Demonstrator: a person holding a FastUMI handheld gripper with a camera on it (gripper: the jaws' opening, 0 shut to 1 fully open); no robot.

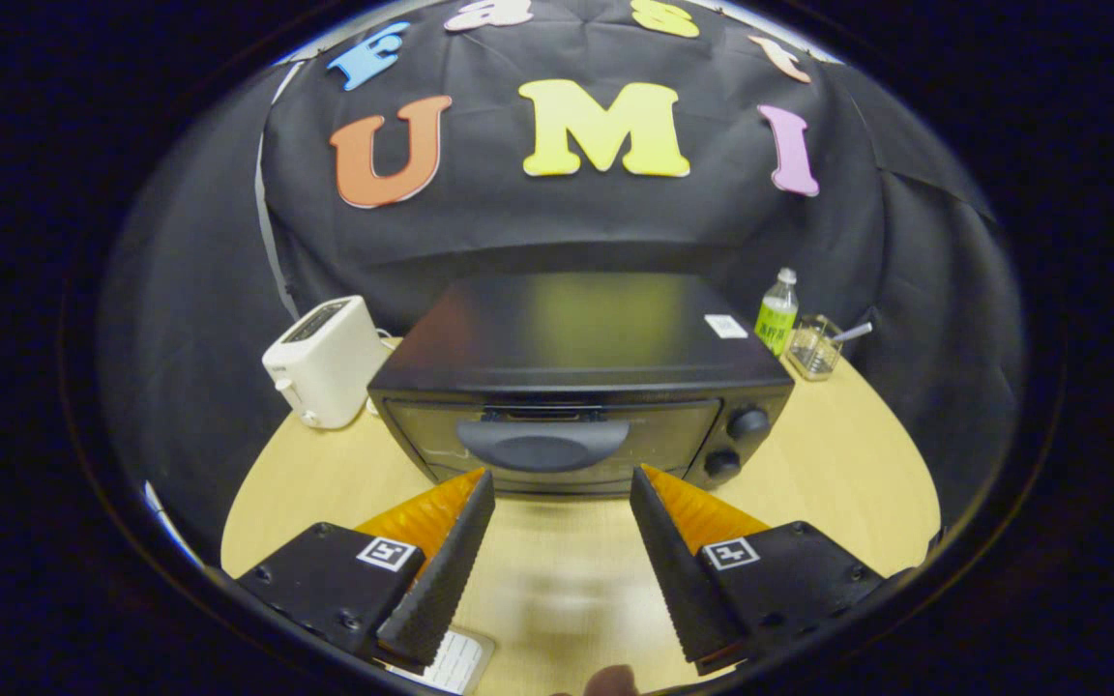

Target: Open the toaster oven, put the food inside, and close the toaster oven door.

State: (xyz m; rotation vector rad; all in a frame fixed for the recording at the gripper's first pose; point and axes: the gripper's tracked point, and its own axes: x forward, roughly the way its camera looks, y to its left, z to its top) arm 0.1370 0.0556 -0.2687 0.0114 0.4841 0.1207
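A black, boxy toaster oven [581,382] with a glass door is sitting closed in the middle of the light wooden desk [857,474], just ahead of the gripper [562,483]. A wide dark curved handle [542,445] is spanning the upper part of its door, and two round black knobs [736,443] are stacked beside the door. The gripper is hanging wide open, its fingers gripping nothing and pointing at the door. A white slot toaster [325,362] is standing beside the oven, and a green-labelled clear bottle [776,314] and a small clear container [813,348] are resting behind its other side.
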